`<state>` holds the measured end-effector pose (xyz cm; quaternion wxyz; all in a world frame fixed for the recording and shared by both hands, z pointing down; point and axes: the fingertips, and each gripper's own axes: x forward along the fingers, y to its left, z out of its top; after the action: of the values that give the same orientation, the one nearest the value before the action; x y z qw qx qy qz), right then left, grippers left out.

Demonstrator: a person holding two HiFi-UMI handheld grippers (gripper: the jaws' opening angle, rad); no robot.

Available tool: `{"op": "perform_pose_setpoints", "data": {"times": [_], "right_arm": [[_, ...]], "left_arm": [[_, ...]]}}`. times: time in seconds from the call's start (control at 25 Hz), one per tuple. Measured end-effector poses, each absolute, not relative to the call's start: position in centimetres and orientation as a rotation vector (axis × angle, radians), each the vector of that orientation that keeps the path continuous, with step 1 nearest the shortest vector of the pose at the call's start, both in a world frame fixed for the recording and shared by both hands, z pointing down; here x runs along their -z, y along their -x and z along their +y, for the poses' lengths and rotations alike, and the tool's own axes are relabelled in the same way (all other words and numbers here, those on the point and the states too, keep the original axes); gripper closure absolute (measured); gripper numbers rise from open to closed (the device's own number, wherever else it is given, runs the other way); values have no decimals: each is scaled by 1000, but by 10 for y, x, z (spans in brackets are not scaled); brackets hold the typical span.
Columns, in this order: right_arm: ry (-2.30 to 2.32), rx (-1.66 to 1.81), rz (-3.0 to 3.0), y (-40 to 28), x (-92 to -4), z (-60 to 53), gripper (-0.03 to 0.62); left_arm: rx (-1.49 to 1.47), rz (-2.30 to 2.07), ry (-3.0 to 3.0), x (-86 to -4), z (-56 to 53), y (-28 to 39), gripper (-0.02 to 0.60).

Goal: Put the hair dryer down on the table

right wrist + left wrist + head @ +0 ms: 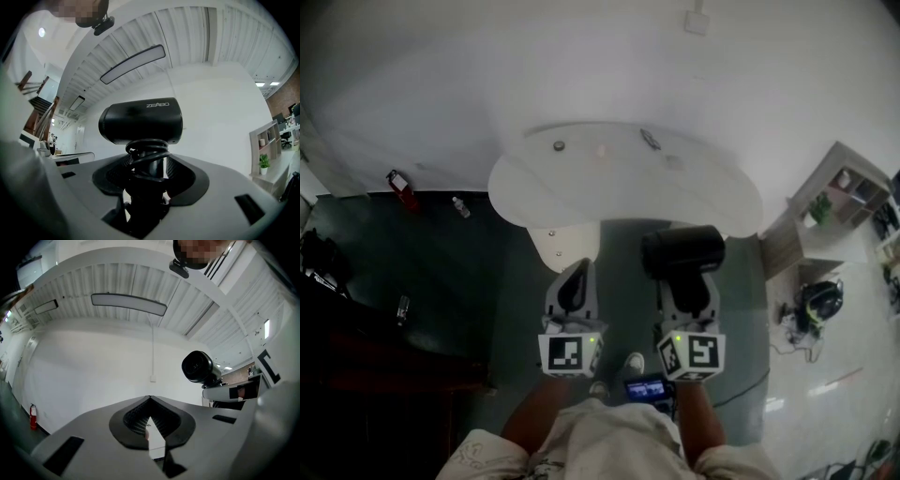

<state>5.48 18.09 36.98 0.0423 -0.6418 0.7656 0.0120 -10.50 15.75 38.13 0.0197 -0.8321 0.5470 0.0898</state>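
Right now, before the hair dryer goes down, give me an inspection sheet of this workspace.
Surface: white rounded table ahead.
Job's things: black hair dryer, held off the table.
Clutter: three small items near the table's far edge, too small to identify.
Grippers: right gripper shut on the hair dryer's handle; left gripper shut, empty.
Cables: cord coiled round the handle; loose cables on the floor, right.
Surroundings: shelf unit with plant, right; fire extinguisher and bottle on the floor, left.
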Motion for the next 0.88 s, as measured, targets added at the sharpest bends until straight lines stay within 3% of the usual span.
{"op": "perform_pose_setpoints", "data": {"times": [0.88], "right_arm": [[1907, -24, 2400, -143, -367, -10, 364]], "left_arm": [[-287, 1735, 2542, -371, -23, 14, 586]]}}
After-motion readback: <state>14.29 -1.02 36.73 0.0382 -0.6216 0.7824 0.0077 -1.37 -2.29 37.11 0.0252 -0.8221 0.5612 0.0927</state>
